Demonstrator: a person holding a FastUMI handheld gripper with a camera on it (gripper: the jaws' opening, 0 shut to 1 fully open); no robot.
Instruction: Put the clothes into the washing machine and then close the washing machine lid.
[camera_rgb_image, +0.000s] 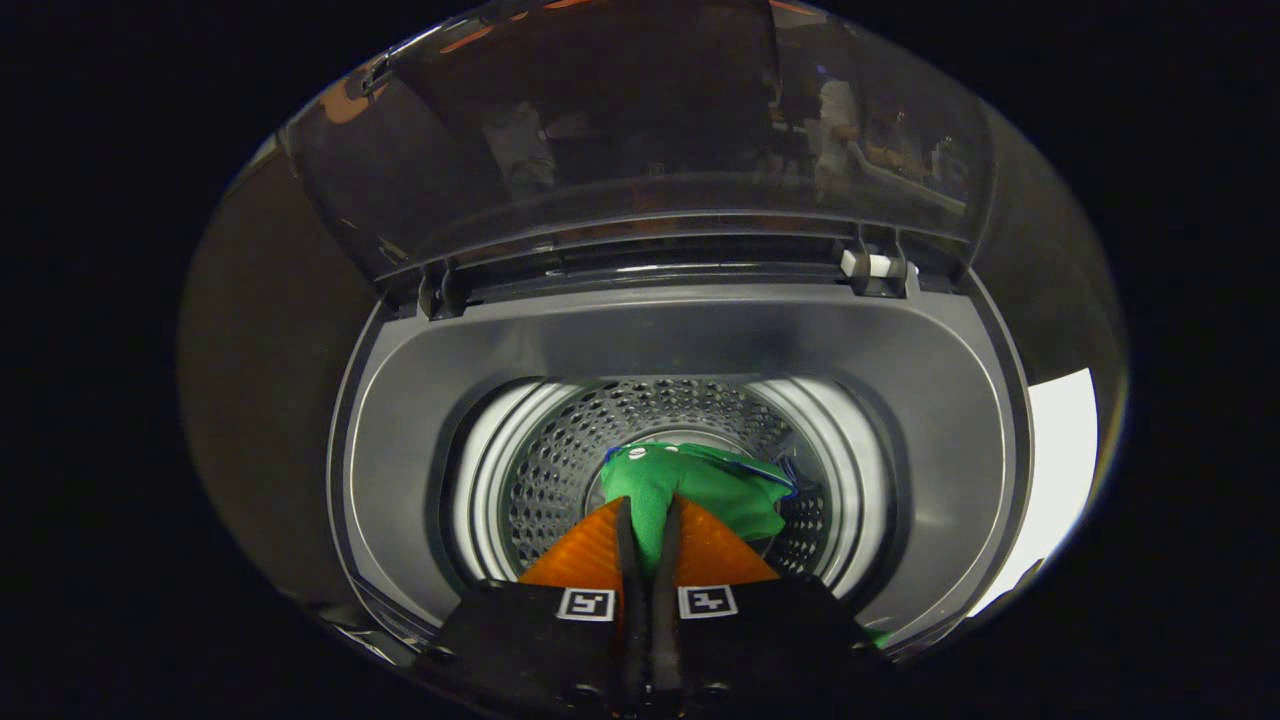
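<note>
Gripper (648, 520) points straight down into washing machine (400, 450), fingers pinched close on fold of green garment (700, 480), cloth squeezed up between them. Garment hangs inside perforated drum (560, 450), spreading ahead of fingertips and over drum floor, blue trim at its far edge. Grey tub ring around drum mouth, nothing across opening. Lid (640, 130) stands raised beyond drum, tinted and glossy, hinges (875, 268) at its base.

Tool (648, 520) clamping green garment (700, 485) over drum (560, 450)
</note>
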